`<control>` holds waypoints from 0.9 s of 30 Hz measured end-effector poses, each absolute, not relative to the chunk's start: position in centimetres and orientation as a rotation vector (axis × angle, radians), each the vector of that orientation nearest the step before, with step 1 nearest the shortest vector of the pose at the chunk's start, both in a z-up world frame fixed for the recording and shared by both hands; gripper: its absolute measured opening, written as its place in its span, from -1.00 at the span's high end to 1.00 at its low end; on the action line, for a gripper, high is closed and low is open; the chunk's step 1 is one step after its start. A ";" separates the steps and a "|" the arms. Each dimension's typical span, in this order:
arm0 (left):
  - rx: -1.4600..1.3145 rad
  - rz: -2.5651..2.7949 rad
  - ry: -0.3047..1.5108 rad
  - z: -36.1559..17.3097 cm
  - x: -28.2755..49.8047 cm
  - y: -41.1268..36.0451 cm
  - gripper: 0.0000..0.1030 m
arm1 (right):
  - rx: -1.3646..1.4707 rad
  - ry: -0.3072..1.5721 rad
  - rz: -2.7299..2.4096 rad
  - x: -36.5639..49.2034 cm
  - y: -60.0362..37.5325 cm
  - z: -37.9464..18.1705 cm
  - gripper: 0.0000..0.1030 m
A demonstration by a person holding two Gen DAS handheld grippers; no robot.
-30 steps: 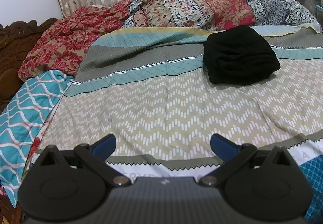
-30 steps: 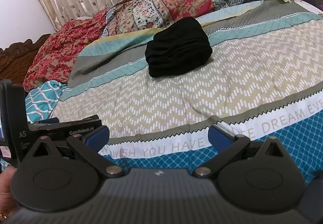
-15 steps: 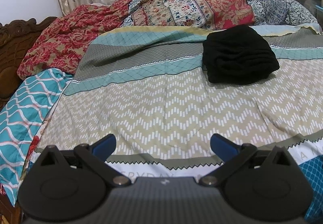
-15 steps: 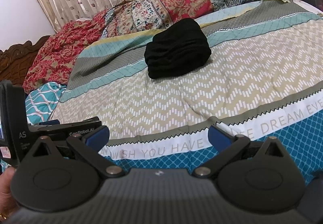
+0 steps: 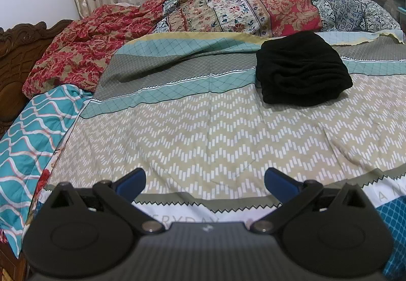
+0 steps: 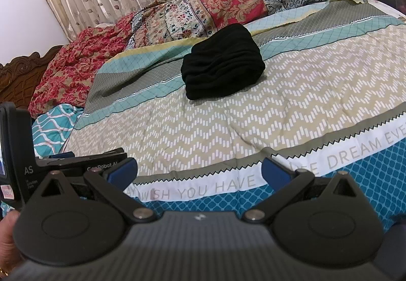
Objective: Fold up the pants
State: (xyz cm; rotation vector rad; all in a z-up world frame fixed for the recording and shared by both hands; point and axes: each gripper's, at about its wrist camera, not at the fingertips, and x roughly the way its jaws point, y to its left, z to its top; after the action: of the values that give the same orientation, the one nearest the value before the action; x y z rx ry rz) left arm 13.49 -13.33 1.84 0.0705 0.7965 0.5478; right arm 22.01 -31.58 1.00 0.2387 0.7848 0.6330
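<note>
Black pants [image 5: 302, 69] folded in a bundle on far bed [image 5: 203, 134]; left tongs [image 5: 204, 180] and right tongs [image 6: 199, 170] spread apart, empty, near.

The folded soft pants [image 5: 302, 70] are all black. The big striped bed sheet [image 5: 203, 134] has tan zigzags, teal and grey bands.

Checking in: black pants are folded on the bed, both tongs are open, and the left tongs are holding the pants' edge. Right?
Not quite. The left tongs hold nothing: they hang open over the bedsheet, well short of the pants, as the left wrist view shows. The rest stands: the pants lie folded on the bed, and the right tongs are open too.
</note>
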 end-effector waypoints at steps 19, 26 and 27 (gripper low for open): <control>0.058 0.547 0.817 1.4 13.5 -13.3 -1.00 | 0.242 0.788 0.632 22.0 -31.5 0.9 -1.00; 0.056 0.542 0.824 1.2 13.7 -13.3 -1.00 | 0.246 0.792 0.631 21.9 -31.5 0.9 -1.00; 0.055 0.541 0.825 1.2 13.7 -13.3 -1.00 | 0.246 0.792 0.631 21.9 -31.5 0.9 -1.00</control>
State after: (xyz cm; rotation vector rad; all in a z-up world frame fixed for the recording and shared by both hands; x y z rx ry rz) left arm 13.69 -13.31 1.23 0.0551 0.8251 0.5407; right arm 21.93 -31.51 0.89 0.2456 0.7920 0.6307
